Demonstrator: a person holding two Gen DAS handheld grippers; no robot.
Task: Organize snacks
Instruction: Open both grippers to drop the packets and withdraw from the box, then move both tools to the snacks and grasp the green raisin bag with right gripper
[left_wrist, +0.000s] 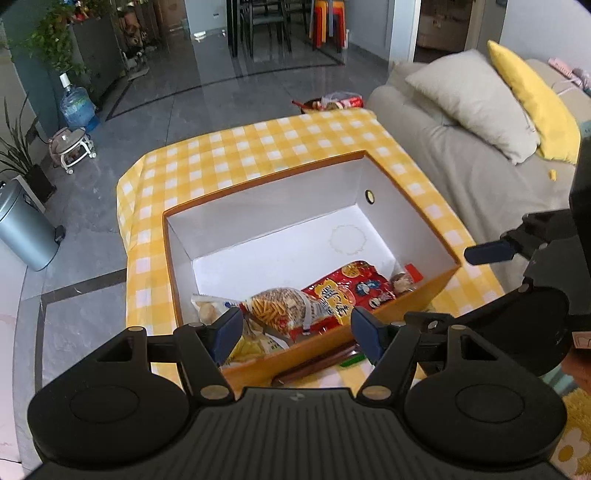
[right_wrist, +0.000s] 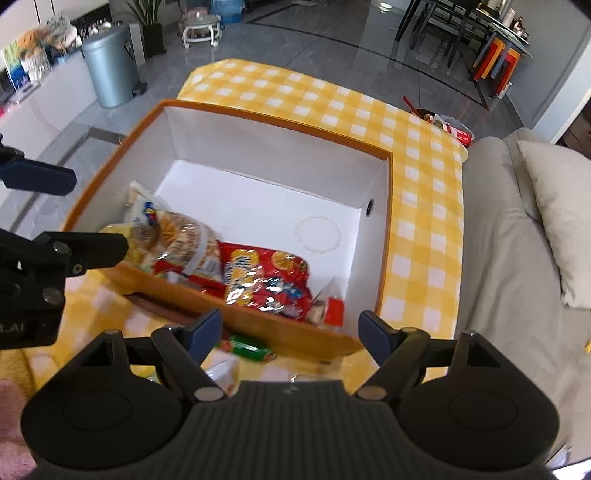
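An orange box with a white inside (left_wrist: 280, 236) (right_wrist: 280, 173) stands on the yellow checked table. Several snack bags lie along its near side: a clear bag of sticks (left_wrist: 280, 304) (right_wrist: 188, 240), a red bag (left_wrist: 351, 286) (right_wrist: 266, 277) and a small red-and-white pack (right_wrist: 330, 308). My left gripper (left_wrist: 295, 334) is open and empty above the box's near wall. My right gripper (right_wrist: 291, 334) is open and empty above the near wall too. A green-wrapped snack (right_wrist: 245, 347) and a brown bar (right_wrist: 162, 308) lie on the table in front of the box.
The yellow checked tablecloth (left_wrist: 258, 147) (right_wrist: 424, 184) covers the table. A grey sofa with grey (left_wrist: 476, 99) and yellow (left_wrist: 535, 99) cushions is at the right. A bowl of snacks (left_wrist: 332, 103) (right_wrist: 448, 127) sits beyond the table's far edge. A silver bin (left_wrist: 22, 229) stands on the floor.
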